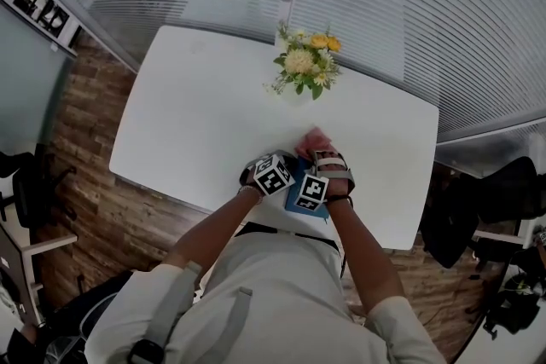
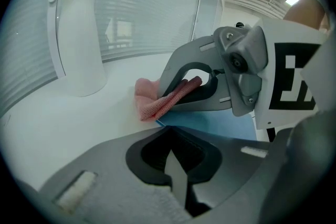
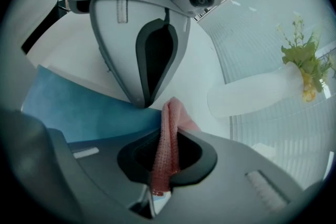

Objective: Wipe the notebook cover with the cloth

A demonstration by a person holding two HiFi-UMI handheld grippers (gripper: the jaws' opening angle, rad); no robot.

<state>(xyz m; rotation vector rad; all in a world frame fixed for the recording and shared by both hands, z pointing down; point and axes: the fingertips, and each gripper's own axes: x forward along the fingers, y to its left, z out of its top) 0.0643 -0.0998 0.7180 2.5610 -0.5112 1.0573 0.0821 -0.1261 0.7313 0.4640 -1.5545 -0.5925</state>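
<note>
Pink cloth (image 3: 168, 123), soft and limp, sits pinched by a fold in the right gripper (image 3: 160, 176); the closed, empty left gripper (image 2: 173, 162) touches the light, probably slide-prone notebook (image 3: 79, 113) near its edge.

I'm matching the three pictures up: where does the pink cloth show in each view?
Head view: cloth just right of centre, below the vase of flowers.
Left gripper view: cloth centre-left, right of the vase.
Right gripper view: cloth low centre, left of the vase.
Shared landmark: the vase of flowers.
</note>
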